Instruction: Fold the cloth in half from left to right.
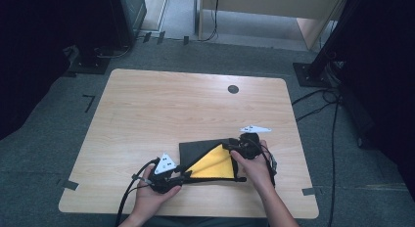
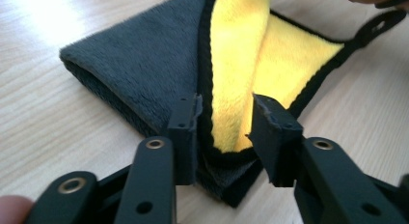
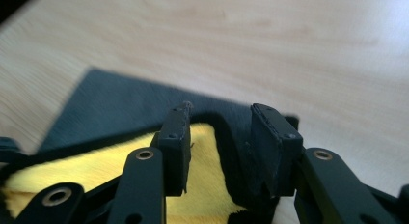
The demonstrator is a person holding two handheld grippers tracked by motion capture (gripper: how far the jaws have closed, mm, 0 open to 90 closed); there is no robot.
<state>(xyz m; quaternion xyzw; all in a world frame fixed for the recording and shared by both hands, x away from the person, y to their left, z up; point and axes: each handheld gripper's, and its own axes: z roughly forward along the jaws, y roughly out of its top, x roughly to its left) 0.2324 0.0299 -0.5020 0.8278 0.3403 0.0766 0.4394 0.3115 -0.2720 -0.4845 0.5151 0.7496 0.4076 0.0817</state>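
Note:
A dark grey cloth (image 1: pixel 200 147) lies near the table's front edge, one corner folded over so that its yellow inner side (image 1: pixel 215 164) faces up. In the left gripper view the grey pile (image 2: pixel 140 64) spreads to the left and a yellow flap (image 2: pixel 241 50) stands up between the jaws. My left gripper (image 1: pixel 185 172) (image 2: pixel 225 108) is at the cloth's near left corner, jaws apart, with the black-edged flap loose in the gap. My right gripper (image 1: pixel 234 147) (image 3: pixel 219 115) hovers over the cloth's far right corner (image 3: pixel 120 103), jaws apart, nothing pinched between them.
The light wooden table (image 1: pixel 171 104) has a round cable hole (image 1: pixel 233 89) at the back right. A black hanging loop (image 2: pixel 378 25) trails from the cloth's right corner. Black stand bases (image 1: pixel 90 64) and cables (image 1: pixel 323 97) sit on the grey floor around the table.

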